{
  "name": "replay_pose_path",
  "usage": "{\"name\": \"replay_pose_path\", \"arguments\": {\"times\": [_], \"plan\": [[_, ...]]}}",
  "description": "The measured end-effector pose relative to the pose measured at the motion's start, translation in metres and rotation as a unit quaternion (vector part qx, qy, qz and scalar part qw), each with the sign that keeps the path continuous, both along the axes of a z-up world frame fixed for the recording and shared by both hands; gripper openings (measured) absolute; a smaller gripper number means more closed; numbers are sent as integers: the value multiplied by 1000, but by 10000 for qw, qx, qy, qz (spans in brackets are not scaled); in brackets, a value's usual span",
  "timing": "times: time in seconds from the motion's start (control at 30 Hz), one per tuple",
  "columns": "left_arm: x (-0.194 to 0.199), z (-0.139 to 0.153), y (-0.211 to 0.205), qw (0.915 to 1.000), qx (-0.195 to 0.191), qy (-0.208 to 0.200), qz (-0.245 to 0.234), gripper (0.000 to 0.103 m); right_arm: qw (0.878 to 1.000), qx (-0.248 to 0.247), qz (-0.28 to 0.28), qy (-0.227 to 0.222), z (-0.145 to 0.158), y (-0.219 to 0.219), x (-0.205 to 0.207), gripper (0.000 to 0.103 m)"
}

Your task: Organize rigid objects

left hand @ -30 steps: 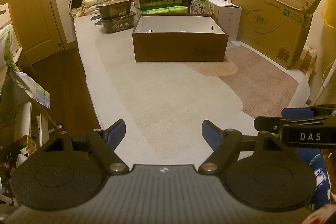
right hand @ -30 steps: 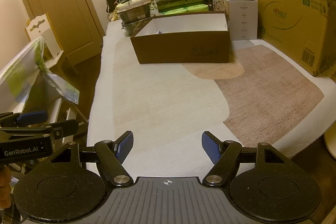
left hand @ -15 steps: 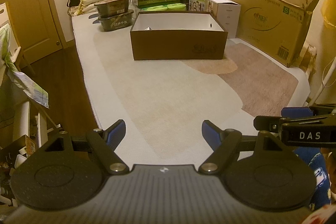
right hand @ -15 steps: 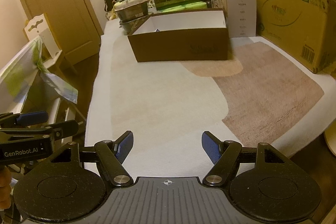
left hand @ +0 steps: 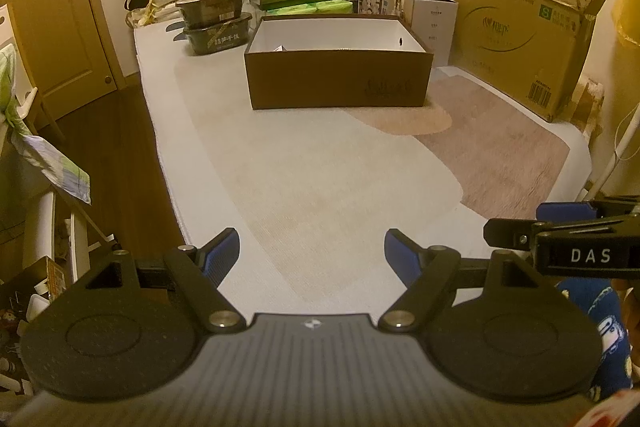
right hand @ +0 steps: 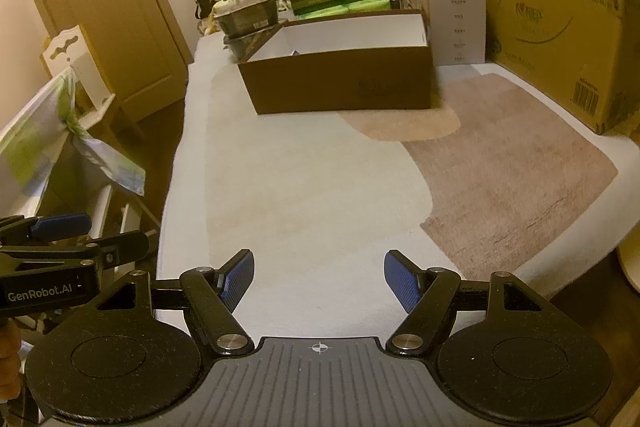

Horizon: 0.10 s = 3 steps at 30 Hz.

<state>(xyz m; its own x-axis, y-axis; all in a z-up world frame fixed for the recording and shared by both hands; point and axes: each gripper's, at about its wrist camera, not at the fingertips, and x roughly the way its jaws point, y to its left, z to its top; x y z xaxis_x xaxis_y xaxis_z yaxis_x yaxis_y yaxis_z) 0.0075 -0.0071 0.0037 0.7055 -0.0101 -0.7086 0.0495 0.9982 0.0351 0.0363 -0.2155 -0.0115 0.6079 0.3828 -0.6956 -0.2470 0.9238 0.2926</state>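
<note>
Your left hand-held gripper (left hand: 312, 253) and right hand-held gripper (right hand: 319, 279) gape, nothing between them. The brown box (left hand: 338, 83) sits on the bed (left hand: 304, 167), well ahead (white interior, one small item inside); stacked trays (left hand: 214, 23) just left of it.

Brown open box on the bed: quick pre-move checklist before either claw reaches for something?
1. Left claw open, nothing between the fingers: ok.
2. Right claw open, nothing held: ok.
3. Brown open box upright, top open: ok.
4. Box free of contents: cannot tell, only a small white thing shows inside.
5. Path over the bed cover to the box unobstructed: ok.
6. Stacked dark food trays beside the box, within reach: cannot tell.
</note>
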Motion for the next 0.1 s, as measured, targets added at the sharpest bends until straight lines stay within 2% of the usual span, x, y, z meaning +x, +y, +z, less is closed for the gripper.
{"name": "replay_pose_path", "arguments": {"times": [0.1], "plan": [[2,-2,-1,10000,4,30,-10,78,10000,-2,-5,22,-1,0,1,72]]}}
